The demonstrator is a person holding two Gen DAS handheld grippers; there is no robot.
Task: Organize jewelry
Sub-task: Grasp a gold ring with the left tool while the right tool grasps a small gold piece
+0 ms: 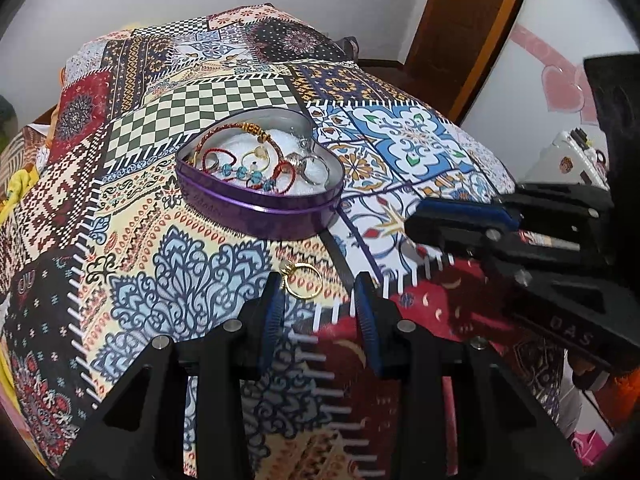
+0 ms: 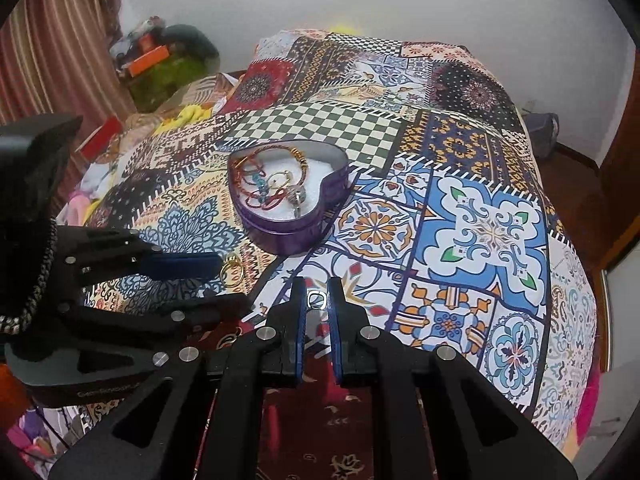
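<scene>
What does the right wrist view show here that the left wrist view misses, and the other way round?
Only the right wrist view shows the small silver ring pinched between the right gripper fingertips, plus the striped curtain.

Only the left wrist view shows the wooden door frame and pink heart wall decorations.

Both show the purple heart-shaped tin filled with bracelets and rings, the gold ring lying on the patchwork bedspread by the open left gripper, and each other's gripper.

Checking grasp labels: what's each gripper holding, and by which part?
Right gripper: shut on a small silver ring, pinched across its band. Left gripper: open, nothing held; gold ring lies on the bedspread between its fingers.
</scene>
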